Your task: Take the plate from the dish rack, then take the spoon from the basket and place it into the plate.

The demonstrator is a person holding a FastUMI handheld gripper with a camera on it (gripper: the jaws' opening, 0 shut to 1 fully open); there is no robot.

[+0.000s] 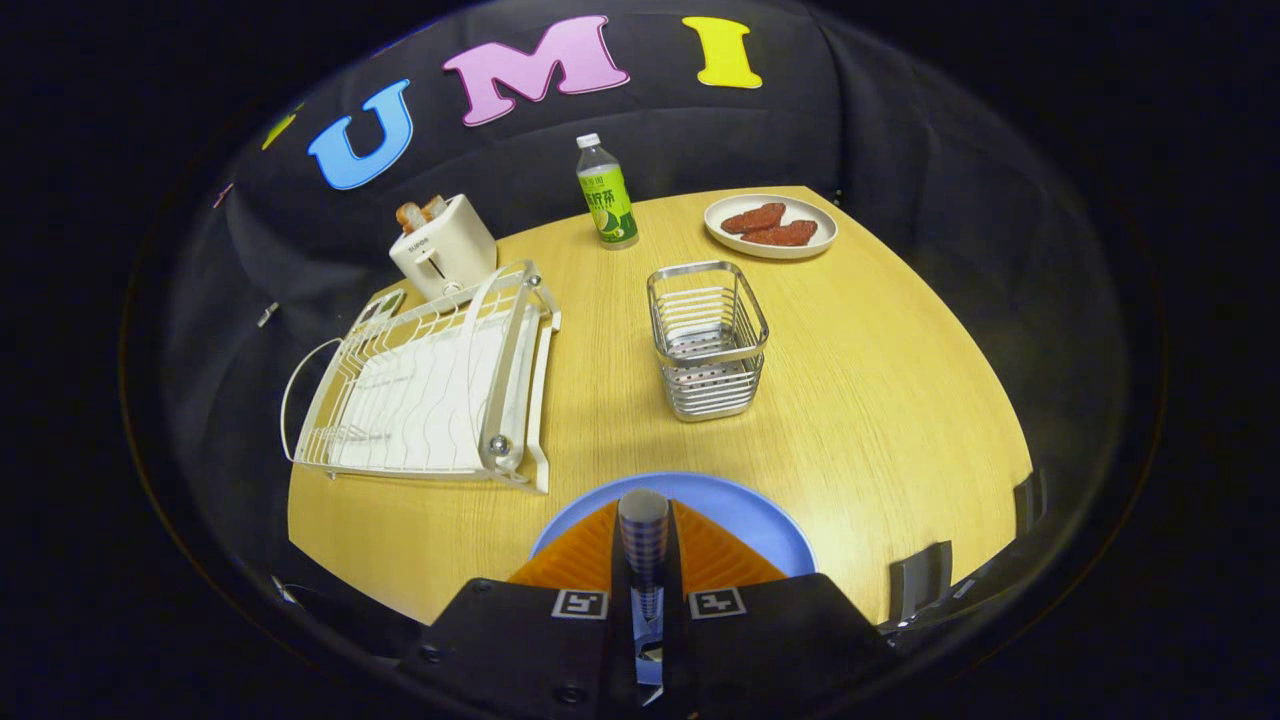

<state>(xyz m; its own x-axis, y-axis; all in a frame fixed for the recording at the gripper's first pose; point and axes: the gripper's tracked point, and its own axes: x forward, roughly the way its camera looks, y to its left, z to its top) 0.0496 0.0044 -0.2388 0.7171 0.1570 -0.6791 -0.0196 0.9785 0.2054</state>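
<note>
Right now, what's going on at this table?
The hand-held gripper is shut on a spoon, holding it above the blue plate on the wooden table. Beyond the fingers stand the wire basket and the white dish rack, with no plate in it.

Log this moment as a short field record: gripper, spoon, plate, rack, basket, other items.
gripper: gripper shut on the spoon, handle end pinched between both fingers
spoon: spoon held above the blue plate
plate: blue plate on the table, just under the fingers
rack: dish rack holds no plate
basket: wire basket beyond the fingers
other: toaster, bottle, white plate of food
</note>
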